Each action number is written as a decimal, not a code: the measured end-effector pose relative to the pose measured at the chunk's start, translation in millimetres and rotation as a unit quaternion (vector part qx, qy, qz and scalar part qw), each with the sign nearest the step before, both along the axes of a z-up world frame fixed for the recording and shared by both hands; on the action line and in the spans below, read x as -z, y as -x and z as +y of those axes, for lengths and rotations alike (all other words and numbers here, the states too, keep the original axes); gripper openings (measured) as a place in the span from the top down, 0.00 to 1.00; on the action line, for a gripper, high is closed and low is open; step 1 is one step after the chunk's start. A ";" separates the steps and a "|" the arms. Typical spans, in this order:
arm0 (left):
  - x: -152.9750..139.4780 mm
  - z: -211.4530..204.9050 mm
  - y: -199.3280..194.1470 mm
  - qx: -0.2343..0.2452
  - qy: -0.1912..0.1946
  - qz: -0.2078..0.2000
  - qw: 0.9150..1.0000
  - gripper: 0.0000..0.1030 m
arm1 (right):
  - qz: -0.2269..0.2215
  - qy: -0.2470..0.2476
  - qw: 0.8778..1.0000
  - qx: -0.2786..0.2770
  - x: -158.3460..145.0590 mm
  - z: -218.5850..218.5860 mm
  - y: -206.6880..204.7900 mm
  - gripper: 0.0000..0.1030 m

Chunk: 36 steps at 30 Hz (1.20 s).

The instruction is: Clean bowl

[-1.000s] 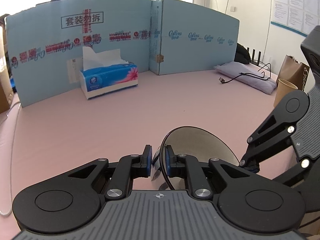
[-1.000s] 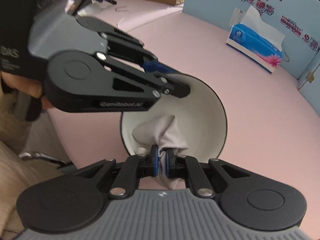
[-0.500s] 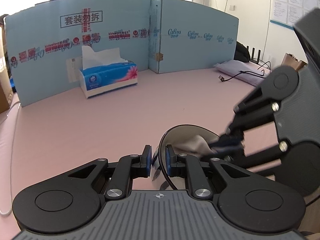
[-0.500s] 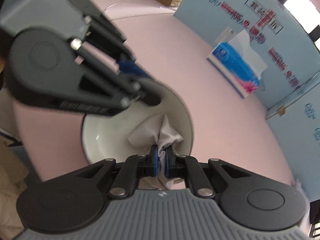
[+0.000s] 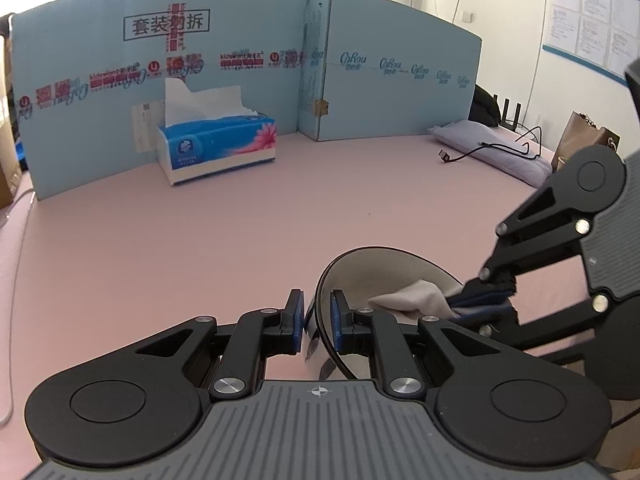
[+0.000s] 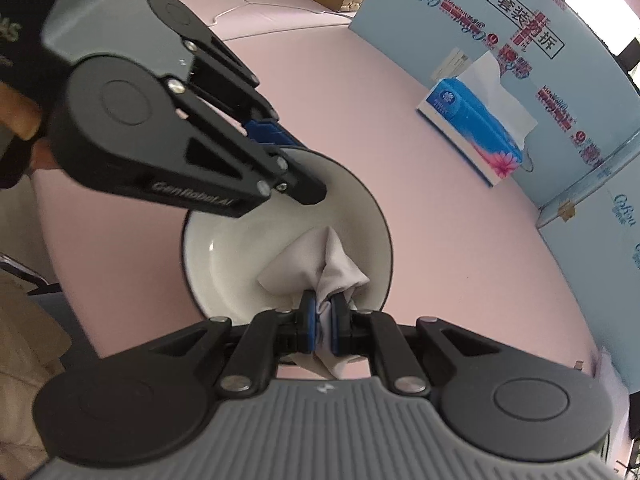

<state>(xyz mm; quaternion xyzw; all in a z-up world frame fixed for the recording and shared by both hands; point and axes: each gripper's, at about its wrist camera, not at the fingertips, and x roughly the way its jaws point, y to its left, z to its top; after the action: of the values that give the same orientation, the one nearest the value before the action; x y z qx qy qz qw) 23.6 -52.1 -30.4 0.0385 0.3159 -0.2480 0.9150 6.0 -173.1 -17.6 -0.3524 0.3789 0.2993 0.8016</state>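
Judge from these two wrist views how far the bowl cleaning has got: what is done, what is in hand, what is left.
Done: the left hand-held gripper is clamped on the bowl rim, tilting it. In hand: the right hand-held gripper pinches a grey cloth against the inner wall. Left: wiping the remaining inside and setting the bowl back on the pink table.

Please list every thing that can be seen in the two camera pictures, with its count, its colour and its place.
bowl: one, white inside with dark rim, tilted, rim pinched by left gripper
cloth: one, pale grey, inside bowl, held by right gripper
tissue box: one, blue, before the cardboard screen
cardboard screen: one, light blue, at far side of table
table: one, pink
cable: one, black, on a grey cushion, far right
left gripper: one, black, shut on bowl rim
right gripper: one, black, shut on cloth
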 end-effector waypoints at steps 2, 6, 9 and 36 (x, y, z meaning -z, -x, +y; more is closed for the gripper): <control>1.5 0.7 -0.9 -0.003 0.002 0.005 1.000 0.82 | 0.006 -0.008 1.000 0.000 -0.4 0.6 1.8 0.92; 4.4 4.3 -3.5 -0.011 0.016 0.019 1.000 0.79 | 0.013 -0.028 1.000 -0.003 -1.0 3.2 7.4 0.91; 6.2 8.5 -4.6 -0.018 0.027 0.031 0.999 0.76 | 0.008 -0.043 0.999 0.001 -2.2 3.9 10.5 0.91; -5.3 0.7 1.6 0.018 -0.007 0.013 1.000 0.86 | 0.020 -0.064 0.998 0.019 2.2 2.0 20.4 0.91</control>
<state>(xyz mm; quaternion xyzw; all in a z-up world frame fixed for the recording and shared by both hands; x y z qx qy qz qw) 22.0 -51.4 -25.2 0.0479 0.3286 -0.2626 0.9060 -14.4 -171.1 -19.8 -0.2871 0.3817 0.3143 0.8204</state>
